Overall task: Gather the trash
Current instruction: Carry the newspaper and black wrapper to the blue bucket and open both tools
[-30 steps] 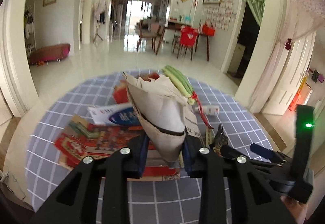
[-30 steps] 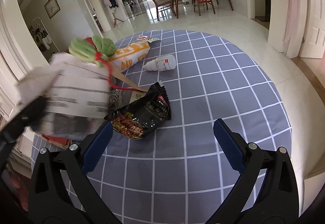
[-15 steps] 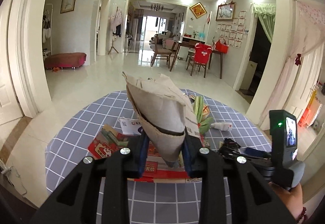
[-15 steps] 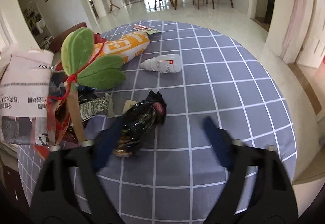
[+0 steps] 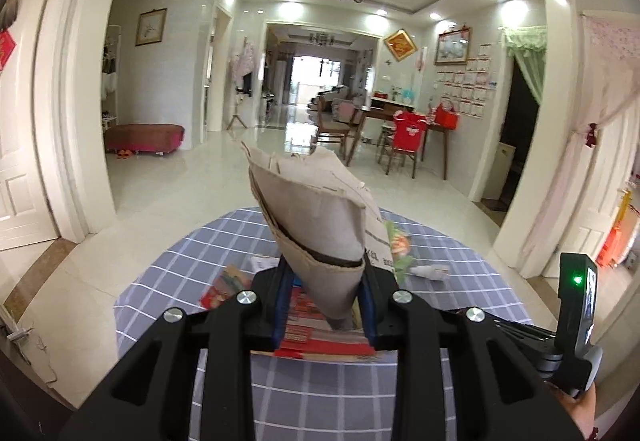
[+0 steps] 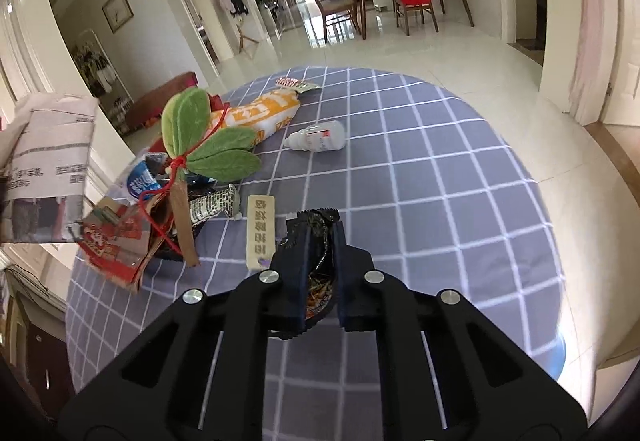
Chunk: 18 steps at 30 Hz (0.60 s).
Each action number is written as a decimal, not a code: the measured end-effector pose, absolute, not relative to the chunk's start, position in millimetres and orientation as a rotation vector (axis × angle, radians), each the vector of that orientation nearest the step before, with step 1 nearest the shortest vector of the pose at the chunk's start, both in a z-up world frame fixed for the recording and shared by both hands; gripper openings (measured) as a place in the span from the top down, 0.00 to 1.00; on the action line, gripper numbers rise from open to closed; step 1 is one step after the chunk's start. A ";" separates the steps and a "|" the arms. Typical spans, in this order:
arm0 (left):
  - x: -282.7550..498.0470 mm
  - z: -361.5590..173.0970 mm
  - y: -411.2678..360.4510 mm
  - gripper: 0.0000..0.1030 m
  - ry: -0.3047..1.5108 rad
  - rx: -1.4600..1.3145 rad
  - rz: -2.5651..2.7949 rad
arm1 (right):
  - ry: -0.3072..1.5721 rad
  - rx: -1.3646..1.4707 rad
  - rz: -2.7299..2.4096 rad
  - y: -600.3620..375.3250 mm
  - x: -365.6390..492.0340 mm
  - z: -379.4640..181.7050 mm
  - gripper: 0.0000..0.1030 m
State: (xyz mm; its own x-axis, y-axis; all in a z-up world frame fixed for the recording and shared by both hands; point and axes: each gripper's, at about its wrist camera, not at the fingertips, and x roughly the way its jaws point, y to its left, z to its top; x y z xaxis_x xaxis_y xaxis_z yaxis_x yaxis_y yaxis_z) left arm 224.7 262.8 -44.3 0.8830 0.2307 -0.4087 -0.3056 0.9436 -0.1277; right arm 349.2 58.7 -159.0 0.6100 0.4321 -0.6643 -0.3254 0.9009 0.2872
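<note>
A: your left gripper [image 5: 325, 299] is clamped on that folded grey newspaper [image 5: 316, 225], held up above the checked table [image 5: 168, 293]

B: and your right gripper [image 6: 319, 273] just closed on the crinkly black snack bag [image 6: 318, 287] lying on the table

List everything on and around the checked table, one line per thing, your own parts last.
Table: one, round, grey-blue cloth with white checks.
Folded newspaper: one, grey-beige, held up in the left hand-held gripper.
Snack wrapper: one, black, pinched in the right hand-held gripper.
Small bottle: one, white, lying on its side mid-table.
Orange bag: one, orange and white, at the far left of the table.
Wooden tag: one, pale, flat beside the wrapper.
Felt leaves: one bunch, green, tied with red cord, on the left pile.
Red cartons: a flattened pile, at the left edge.
Left hand-held gripper: black, shut on the newspaper.
Right hand-held gripper: black, jaws just closed on the wrapper.
</note>
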 end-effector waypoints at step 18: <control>264.8 -81.5 30.0 0.72 0.602 -0.035 -0.192 | 0.643 0.354 0.231 -155.8 274.3 -143.9 0.90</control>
State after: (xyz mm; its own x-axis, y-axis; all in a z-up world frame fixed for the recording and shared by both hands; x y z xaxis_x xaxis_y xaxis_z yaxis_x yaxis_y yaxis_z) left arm 264.8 30.0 -81.5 0.8073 -0.1892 -0.5590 0.1690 0.9817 -0.0882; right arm 274.3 -155.8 -143.9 0.7776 0.3176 -0.5427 -0.1007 0.9148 0.3911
